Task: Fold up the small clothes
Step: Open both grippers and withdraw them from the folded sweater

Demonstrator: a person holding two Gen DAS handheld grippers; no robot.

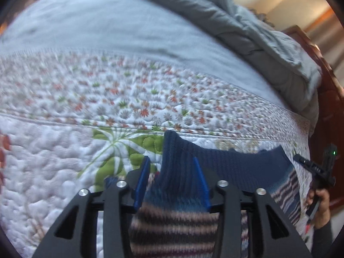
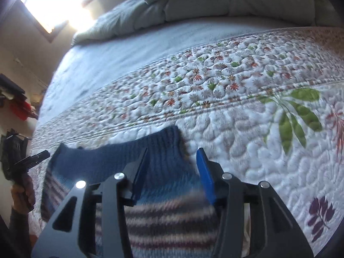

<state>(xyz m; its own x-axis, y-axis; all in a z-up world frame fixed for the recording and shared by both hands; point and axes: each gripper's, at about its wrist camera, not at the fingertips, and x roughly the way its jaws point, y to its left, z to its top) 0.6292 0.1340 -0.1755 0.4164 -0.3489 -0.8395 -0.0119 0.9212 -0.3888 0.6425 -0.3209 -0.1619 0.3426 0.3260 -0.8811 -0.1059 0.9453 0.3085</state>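
Both my left claw (image 1: pixel 172 172) and right claw (image 2: pixel 172 167) hang open, each straddling a navy corner of the knit garment (image 1: pixel 225 163) stretched left-right between them.

A home bedroom: a bed with a floral quilt (image 2: pixel 247 129), rumpled grey duvet (image 1: pixel 247 32) and wooden bedframe (image 1: pixel 326 99).

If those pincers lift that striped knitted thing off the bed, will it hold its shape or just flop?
Probably flop: the knitted garment already sags and bends between the open blue fingers. Its chunky ribbed knit looks soft and unlikely to slip. It seems light, barely denting the quilt.
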